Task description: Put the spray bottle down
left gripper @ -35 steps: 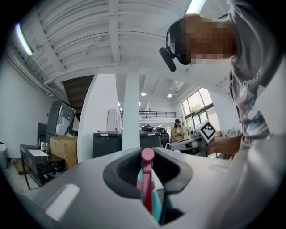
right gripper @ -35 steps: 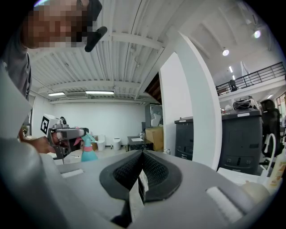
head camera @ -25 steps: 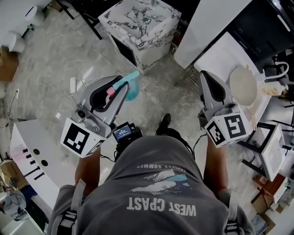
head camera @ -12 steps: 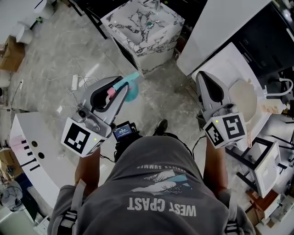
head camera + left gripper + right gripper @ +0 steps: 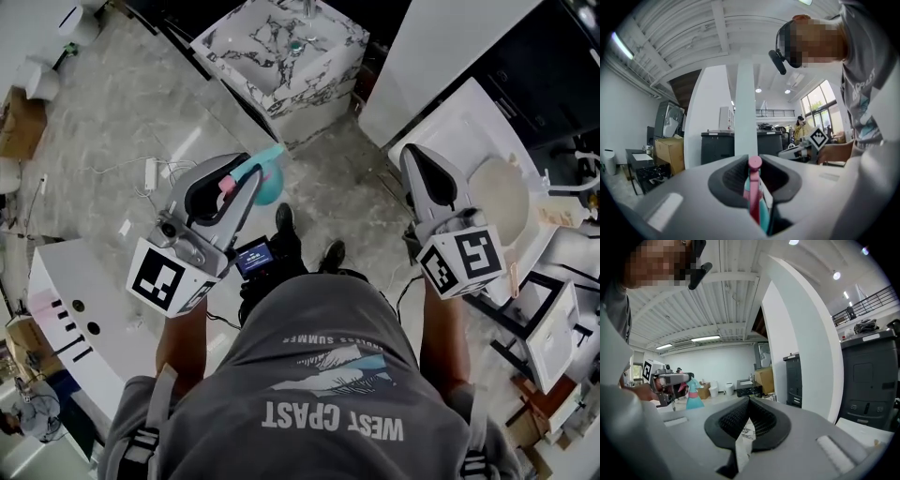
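Observation:
The spray bottle (image 5: 267, 180) is teal with a pink trigger and collar. My left gripper (image 5: 249, 178) is shut on it and carries it level above the floor, left of my body. In the left gripper view the bottle's pink top (image 5: 754, 163) sticks up between the jaws of the left gripper (image 5: 756, 174). From the right gripper view, the bottle (image 5: 695, 397) hangs upright from the left gripper (image 5: 670, 380) at far left. My right gripper (image 5: 418, 157) is at the right, shut with nothing in it; its pads meet at the tip (image 5: 749, 402).
A marble-patterned vanity with a sink (image 5: 281, 52) stands ahead. To the right is a white counter (image 5: 450, 112) with a round basin (image 5: 502, 192). A white panel with holes (image 5: 66, 309) lies at the left, and a power strip (image 5: 150, 172) on the stone floor.
The person has stepped forward: the white counter and basin have slid left and down in view, and a shoe now shows ahead of the body. Both grippers keep their pose; the bottle stays held.

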`<state>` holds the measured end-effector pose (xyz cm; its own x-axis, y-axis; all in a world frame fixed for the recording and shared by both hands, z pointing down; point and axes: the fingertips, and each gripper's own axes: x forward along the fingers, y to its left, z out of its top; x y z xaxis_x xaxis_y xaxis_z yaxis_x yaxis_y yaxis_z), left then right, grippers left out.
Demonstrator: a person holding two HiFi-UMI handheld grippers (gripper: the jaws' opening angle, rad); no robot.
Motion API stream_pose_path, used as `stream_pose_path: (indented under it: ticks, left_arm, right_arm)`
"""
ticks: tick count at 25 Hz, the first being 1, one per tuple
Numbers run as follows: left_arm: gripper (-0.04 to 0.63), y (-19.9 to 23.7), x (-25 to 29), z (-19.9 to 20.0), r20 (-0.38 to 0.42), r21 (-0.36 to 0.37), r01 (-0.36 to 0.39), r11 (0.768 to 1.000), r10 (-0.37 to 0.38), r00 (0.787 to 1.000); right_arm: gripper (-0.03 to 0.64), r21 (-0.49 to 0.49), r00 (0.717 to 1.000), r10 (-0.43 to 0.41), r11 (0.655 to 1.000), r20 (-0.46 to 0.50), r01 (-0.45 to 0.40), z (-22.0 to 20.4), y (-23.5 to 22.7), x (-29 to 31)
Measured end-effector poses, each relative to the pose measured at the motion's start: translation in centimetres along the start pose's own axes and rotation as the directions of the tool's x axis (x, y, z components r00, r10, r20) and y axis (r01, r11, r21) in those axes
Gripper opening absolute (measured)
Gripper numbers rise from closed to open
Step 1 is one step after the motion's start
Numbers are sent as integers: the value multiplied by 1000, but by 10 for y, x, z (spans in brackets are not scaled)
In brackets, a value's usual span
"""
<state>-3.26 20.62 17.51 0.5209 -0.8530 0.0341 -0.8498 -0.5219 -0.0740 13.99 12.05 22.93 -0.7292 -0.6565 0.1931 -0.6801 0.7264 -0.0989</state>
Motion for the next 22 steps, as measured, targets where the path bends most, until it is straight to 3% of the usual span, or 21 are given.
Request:
stream_pose_path:
  ticks: [3, 12, 22]
  left_arm:
    - [61, 17, 17, -1, 6, -32, 54, 998, -53, 999]
    - [61, 77, 67, 14, 46, -5, 207, 978, -206, 977]
    - [61, 102, 76, 7, 51, -10, 275, 961, -274, 960]
  right_arm:
    - [2, 8, 999, -51, 999, 4, 51, 9, -7, 8]
    - [2, 39, 980, -199, 979, 14, 199, 26, -25, 45]
    - [2, 43, 961, -275, 961, 8, 274, 26, -23, 58]
